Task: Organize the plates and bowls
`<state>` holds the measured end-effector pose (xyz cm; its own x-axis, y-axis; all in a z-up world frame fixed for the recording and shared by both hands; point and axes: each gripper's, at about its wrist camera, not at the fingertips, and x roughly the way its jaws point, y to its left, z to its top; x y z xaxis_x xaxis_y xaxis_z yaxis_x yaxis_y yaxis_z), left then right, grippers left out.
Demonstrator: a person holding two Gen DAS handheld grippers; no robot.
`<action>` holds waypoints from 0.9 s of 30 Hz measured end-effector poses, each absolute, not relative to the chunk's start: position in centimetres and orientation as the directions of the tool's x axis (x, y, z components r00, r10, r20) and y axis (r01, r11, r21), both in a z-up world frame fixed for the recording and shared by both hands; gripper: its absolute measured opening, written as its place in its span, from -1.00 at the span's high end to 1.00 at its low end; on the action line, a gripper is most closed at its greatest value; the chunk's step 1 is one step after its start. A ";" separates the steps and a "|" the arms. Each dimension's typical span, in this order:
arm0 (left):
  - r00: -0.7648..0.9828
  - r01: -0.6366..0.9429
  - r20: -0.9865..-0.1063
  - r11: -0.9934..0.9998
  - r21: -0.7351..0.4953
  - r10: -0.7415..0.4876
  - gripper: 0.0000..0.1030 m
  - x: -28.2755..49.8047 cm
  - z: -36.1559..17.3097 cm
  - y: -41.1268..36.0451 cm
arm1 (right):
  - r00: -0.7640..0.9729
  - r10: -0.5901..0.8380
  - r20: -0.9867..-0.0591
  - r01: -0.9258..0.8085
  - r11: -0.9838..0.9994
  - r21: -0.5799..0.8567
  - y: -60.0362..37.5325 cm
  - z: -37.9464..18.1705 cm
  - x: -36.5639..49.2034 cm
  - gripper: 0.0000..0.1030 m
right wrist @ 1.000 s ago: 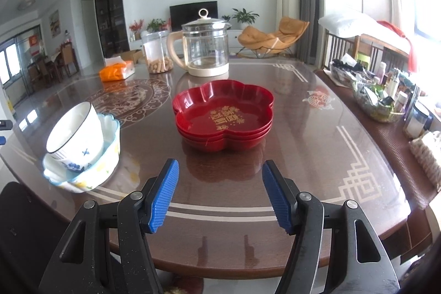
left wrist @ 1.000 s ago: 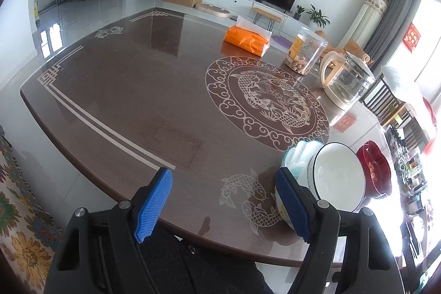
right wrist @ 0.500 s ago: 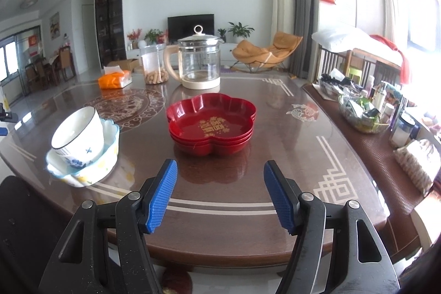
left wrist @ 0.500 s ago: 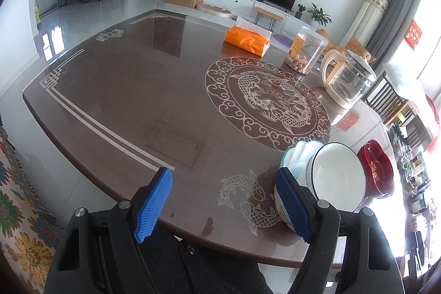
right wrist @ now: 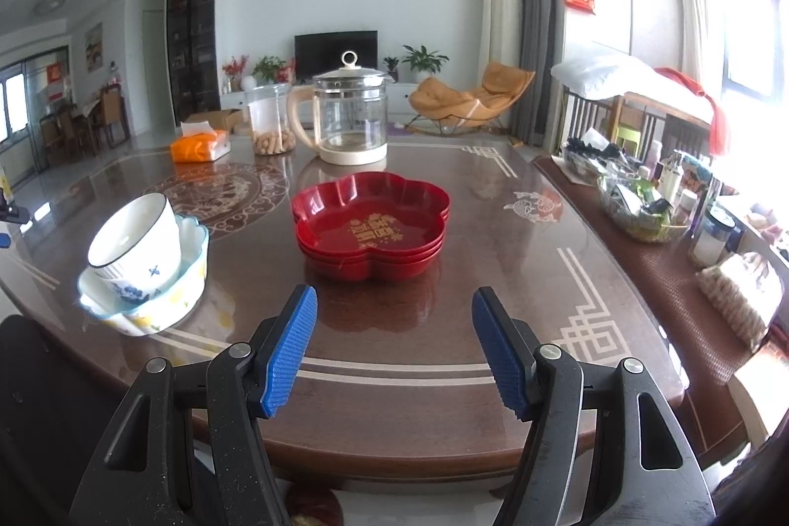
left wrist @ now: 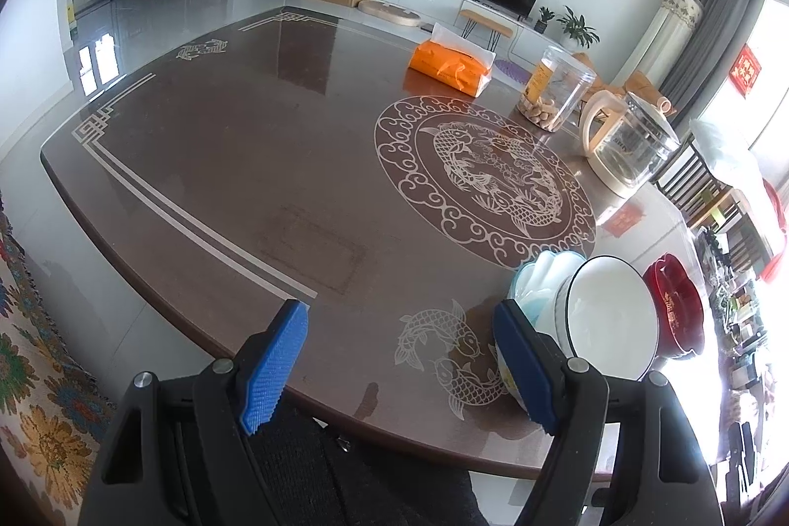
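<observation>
Red plates [right wrist: 370, 225] look farther than before; both grippers [right wrist: 392, 351] [left wrist: 402, 366] hang open, empty.

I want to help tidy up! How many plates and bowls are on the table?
Red plates: 3, stacked
White bowl: 1, tilted inside the scalloped bowl
Scalloped bowl: 1
Total: 5
</observation>
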<state>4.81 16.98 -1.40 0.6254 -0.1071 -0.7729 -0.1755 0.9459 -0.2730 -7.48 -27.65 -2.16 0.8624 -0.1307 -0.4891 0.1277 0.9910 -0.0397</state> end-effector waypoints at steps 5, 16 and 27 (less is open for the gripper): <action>0.628 -0.182 -0.771 0.943 -0.277 -0.105 -0.50 4.6 -1.4 17.3 | 0.866 -0.129 -0.483 0.123 0.991 -0.046 -27.3 -2.0 -7.7 -0.35; 0.624 -0.200 -0.773 0.933 -0.299 -0.114 -0.50 4.4 -1.7 17.9 | 0.870 -0.127 -0.476 0.114 0.992 -0.056 -26.8 -1.7 -7.8 -0.35; 0.633 -0.208 -0.767 0.931 -0.301 -0.107 -0.50 3.8 -1.4 18.4 | 0.873 -0.119 -0.472 0.105 0.993 -0.057 -26.6 -1.5 -7.9 -0.35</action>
